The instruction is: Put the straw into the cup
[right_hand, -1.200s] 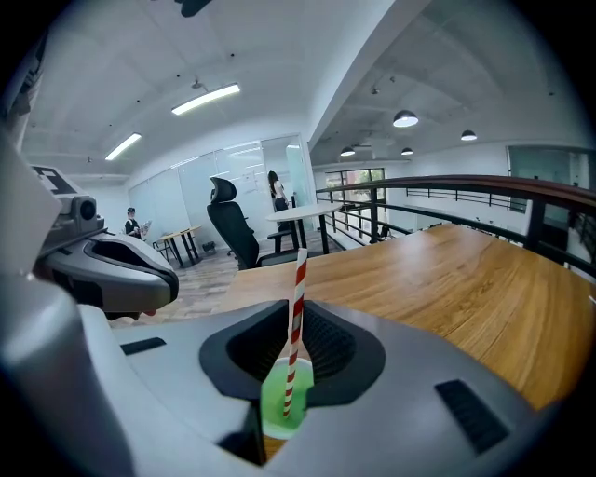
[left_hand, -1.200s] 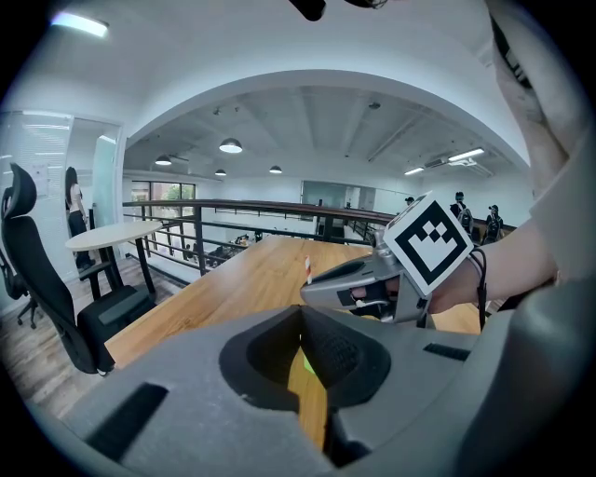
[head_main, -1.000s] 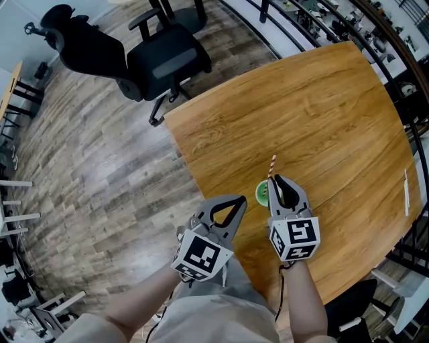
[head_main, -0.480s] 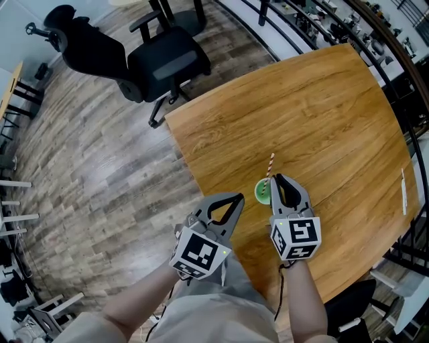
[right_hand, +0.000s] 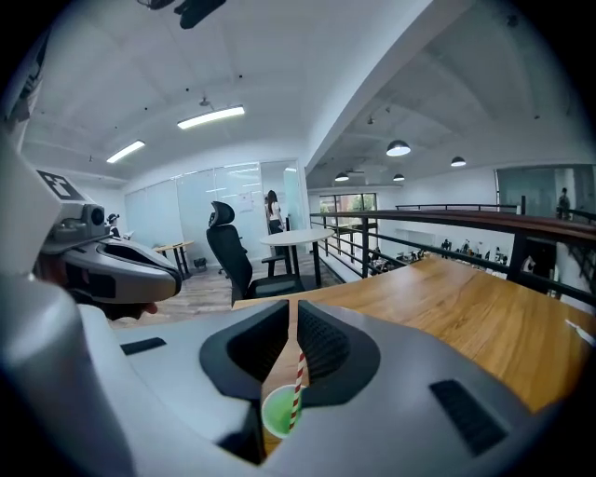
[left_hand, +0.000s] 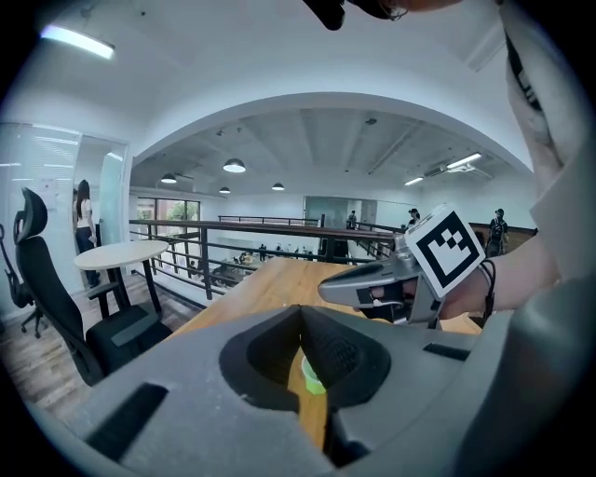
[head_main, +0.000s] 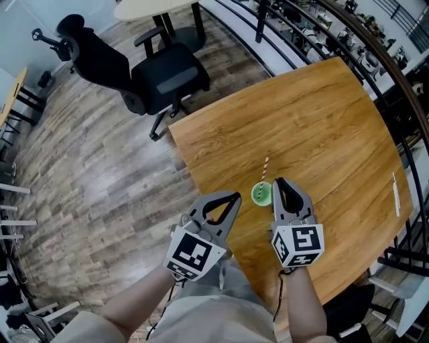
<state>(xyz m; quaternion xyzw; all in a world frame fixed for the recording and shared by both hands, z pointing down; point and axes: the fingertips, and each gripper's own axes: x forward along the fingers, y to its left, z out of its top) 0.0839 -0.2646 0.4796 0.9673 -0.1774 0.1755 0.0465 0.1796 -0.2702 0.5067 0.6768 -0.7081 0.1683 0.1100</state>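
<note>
A green cup stands on the wooden table near its front-left edge. A red-and-white striped straw stands in it, leaning away from me. My right gripper hovers just right of the cup, its jaws a narrow slit apart with nothing in them. In the right gripper view the straw and cup show beyond the tips, free of the right gripper. My left gripper is shut and empty, left of the cup and off the table edge. Through its jaws I glimpse the cup.
A black office chair stands on the wood floor beyond the table's left corner. A thin white stick lies near the table's right edge. A railing runs along the far right side. A round white table sits farther back.
The right gripper has drawn slightly back and right, away from the straw, which stays standing in the cup. The left gripper has barely moved.
</note>
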